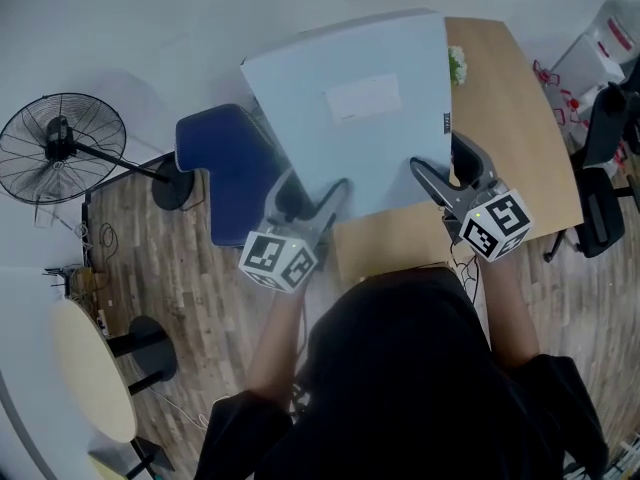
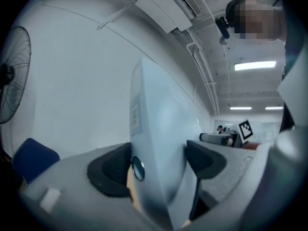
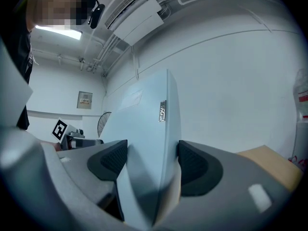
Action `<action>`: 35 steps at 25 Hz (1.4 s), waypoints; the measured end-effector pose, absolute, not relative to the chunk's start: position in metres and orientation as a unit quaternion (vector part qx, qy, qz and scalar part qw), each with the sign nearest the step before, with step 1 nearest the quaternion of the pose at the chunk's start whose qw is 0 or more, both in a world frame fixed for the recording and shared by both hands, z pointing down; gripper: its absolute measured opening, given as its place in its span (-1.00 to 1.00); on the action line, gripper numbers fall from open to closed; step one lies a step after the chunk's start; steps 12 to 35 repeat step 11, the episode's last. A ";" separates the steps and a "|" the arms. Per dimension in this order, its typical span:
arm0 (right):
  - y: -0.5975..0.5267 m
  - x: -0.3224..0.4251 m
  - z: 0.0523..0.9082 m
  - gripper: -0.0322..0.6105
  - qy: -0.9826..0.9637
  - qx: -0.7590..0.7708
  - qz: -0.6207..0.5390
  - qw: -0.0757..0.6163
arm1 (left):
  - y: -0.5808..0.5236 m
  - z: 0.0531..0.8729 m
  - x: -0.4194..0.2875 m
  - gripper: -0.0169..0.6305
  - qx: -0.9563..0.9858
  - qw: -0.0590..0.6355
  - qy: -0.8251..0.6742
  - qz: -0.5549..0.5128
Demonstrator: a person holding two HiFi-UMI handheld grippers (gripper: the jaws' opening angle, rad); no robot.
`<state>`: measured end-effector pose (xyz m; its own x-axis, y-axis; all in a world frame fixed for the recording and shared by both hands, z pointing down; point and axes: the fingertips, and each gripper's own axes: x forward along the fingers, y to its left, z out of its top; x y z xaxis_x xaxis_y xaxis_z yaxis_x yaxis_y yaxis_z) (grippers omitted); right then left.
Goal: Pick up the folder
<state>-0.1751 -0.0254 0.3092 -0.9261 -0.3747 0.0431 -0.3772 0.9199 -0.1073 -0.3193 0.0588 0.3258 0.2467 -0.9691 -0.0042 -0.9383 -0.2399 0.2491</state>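
**A:** Head view first — where's the folder?

**B:** The pale blue folder (image 1: 350,108) is lifted over the left end of the wooden desk (image 1: 520,118), with its broad face toward the camera. The left claw (image 1: 315,196) pinches its near edge at the left corner, and the right claw (image 1: 445,170) pinches it at the right corner. A blue chair (image 1: 225,168) and a standing fan (image 1: 60,148) are on the floor to the left.

**A:** And the left gripper view?

**B:** Both black pads (image 2: 108,170) are tight on the folder. One sits on the spine beside its metal ring (image 2: 137,168), the other on the cover.

**A:** Right gripper view?

**B:** Clamped as well — a pad presses each face, and the folder stands upright between them with a small metal tag (image 3: 162,110) on its edge
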 end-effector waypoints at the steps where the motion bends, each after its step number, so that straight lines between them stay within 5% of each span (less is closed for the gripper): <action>1: -0.025 -0.175 0.311 0.13 -0.979 0.197 0.060 0.011 | 0.058 0.327 -0.319 0.18 0.785 0.098 -0.607 -0.078; 35: -0.046 -0.151 0.319 0.10 -0.973 0.222 0.066 0.010 | 0.028 0.330 -0.300 0.18 0.801 0.094 -0.587 -0.067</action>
